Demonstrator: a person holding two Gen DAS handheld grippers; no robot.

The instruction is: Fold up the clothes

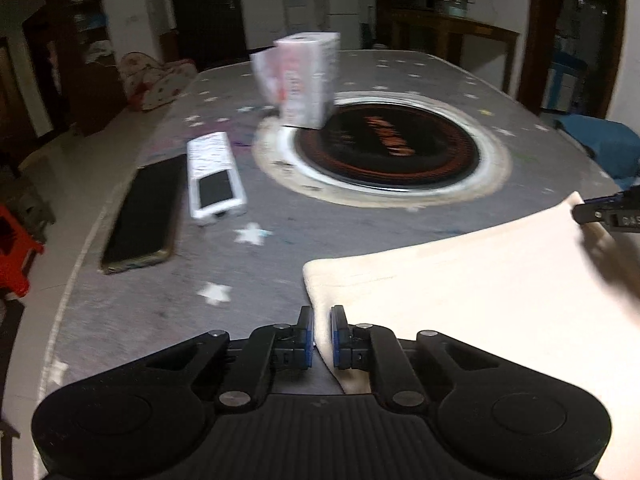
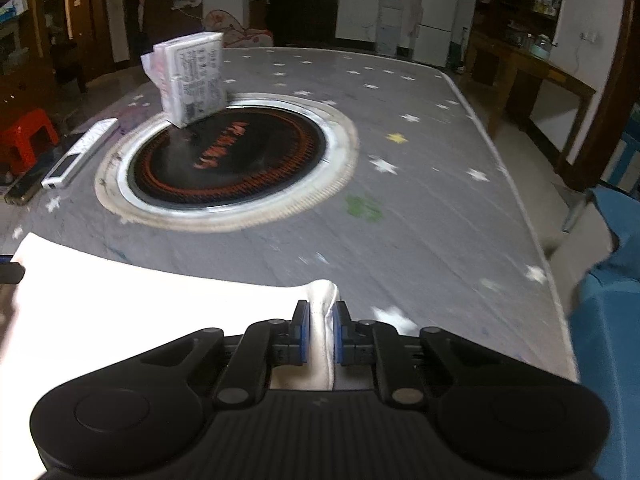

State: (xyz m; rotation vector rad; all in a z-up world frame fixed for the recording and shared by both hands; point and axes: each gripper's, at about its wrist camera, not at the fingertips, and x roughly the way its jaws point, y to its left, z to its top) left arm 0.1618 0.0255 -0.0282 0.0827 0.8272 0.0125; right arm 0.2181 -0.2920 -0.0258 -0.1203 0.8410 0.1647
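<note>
A cream-white cloth (image 1: 472,292) lies stretched over the near part of the grey star-patterned table (image 1: 320,240). My left gripper (image 1: 322,334) is shut on the cloth's near left edge, fabric pinched between the blue pads. In the right wrist view the same cloth (image 2: 140,304) spreads to the left. There my right gripper (image 2: 320,330) is shut on a bunched corner of it. The right gripper's black tip (image 1: 608,214) also shows at the cloth's far right corner in the left wrist view.
A white tissue pack (image 1: 306,80) stands by the round black hotplate (image 1: 388,144) set in the table. A black phone (image 1: 144,216) and a white remote (image 1: 214,178) lie at the left. A blue cloth (image 2: 612,328) hangs at the right edge. A red stool (image 2: 26,138) stands on the floor.
</note>
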